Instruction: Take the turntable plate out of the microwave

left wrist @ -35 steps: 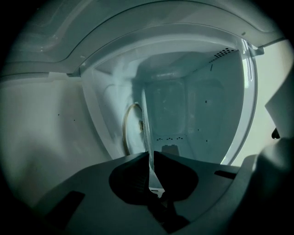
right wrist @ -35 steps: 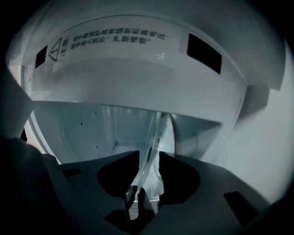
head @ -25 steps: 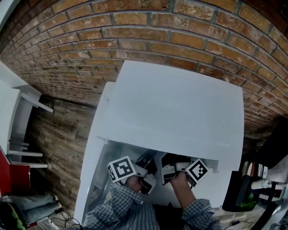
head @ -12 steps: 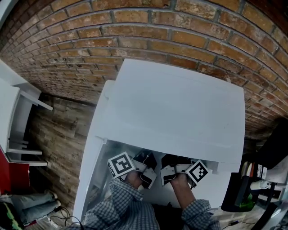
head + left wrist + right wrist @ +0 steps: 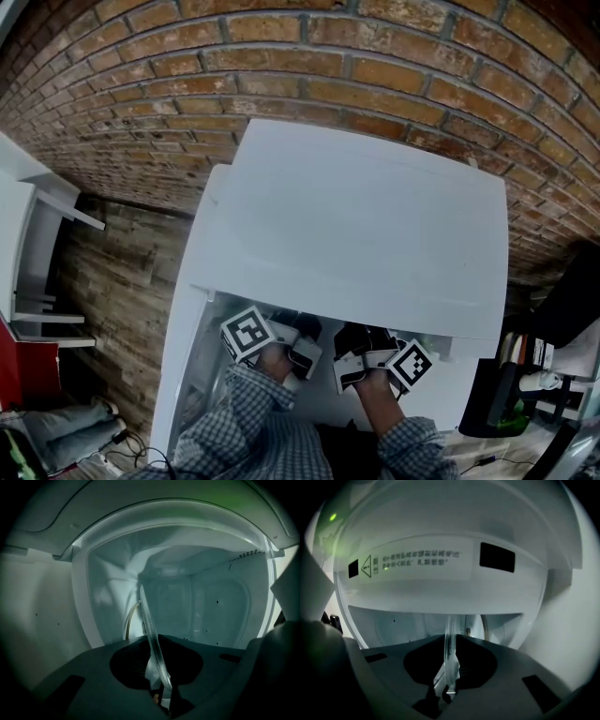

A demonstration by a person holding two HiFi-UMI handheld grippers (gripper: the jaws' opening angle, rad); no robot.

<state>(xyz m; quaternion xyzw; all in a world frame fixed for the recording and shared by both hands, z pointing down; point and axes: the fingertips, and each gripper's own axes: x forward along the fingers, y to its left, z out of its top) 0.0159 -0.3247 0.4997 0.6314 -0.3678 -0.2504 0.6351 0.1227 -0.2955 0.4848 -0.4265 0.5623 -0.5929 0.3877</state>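
The white microwave [image 5: 356, 225] stands against a brick wall, and I see it from above. Both grippers reach into its open front. The clear glass turntable plate [image 5: 146, 613] runs edge-on between the left gripper's [image 5: 157, 644] jaws, which grip its rim. Those jaws have just been opening a little with the rim still between them. The right gripper [image 5: 451, 645] is shut on the plate's rim [image 5: 450, 625] as well. In the head view the left gripper [image 5: 298, 349] and right gripper [image 5: 352, 364] sit side by side under the microwave's top edge, which hides the plate.
The microwave's cavity walls [image 5: 211, 606] close in around the plate. A warning label [image 5: 419, 559] sits on the frame above the opening. A white shelf [image 5: 28, 244] stands at the left. Dark clutter [image 5: 487, 394] lies at the right. The brick wall [image 5: 281, 56] is behind.
The left gripper has shifted slightly up and left in the head view, toward the opening. The right gripper has stayed where it was.
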